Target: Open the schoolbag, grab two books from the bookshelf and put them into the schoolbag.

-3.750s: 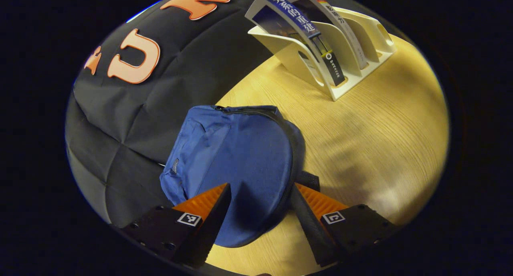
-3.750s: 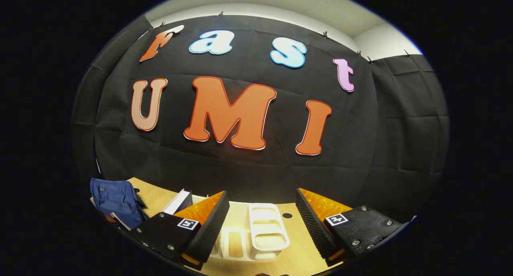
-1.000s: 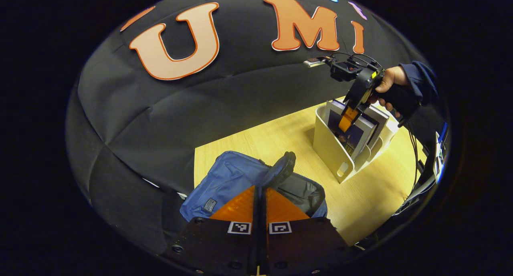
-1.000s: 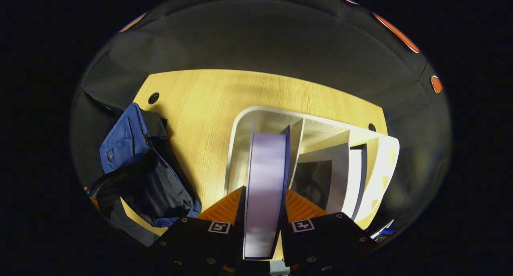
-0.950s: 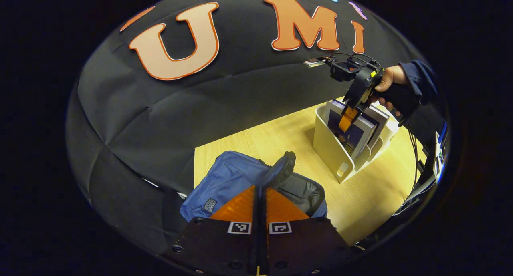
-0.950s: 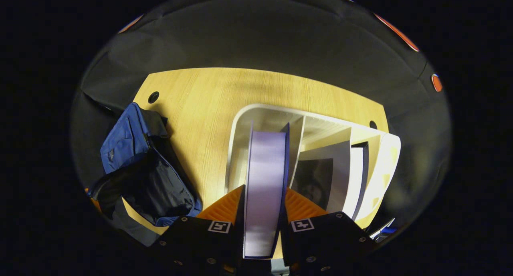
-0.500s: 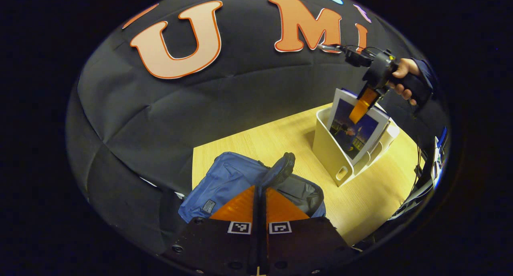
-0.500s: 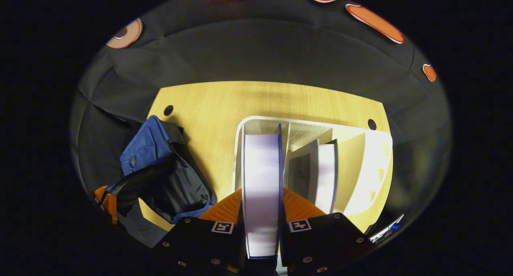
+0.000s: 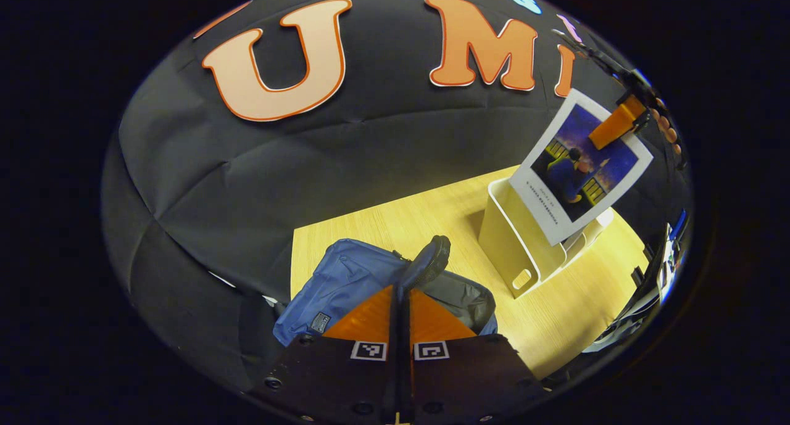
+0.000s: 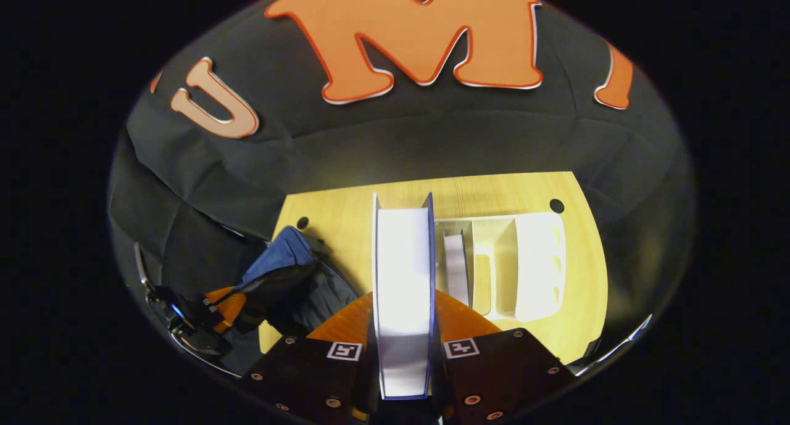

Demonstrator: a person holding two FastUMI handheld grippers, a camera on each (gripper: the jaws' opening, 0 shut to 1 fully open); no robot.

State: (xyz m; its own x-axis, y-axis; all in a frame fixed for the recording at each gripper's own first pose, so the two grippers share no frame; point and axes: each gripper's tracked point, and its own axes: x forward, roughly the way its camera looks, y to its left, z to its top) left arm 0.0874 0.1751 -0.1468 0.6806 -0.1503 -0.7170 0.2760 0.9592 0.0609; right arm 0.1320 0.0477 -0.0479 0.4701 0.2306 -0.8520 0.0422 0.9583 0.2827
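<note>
Both jaws clamped: left gripper (image 9: 399, 317) pinches the bag's (image 9: 345, 280) flap edge, holding it open on the table (image 9: 574, 301); right gripper (image 10: 402, 332) grips a book (image 10: 402, 277) by its top edge. Left gripper view shows the book's picture cover (image 9: 580, 166) hanging clear above the shelf (image 9: 515, 243); right gripper view shows its page edge, a second book (image 10: 457, 268) in the shelf (image 10: 537, 264), and the left gripper (image 10: 216, 305) at the bag (image 10: 284, 271). Half a second ago the book's bottom sat inside the shelf slot; now it's lifted out, left grip unchanged.
</note>
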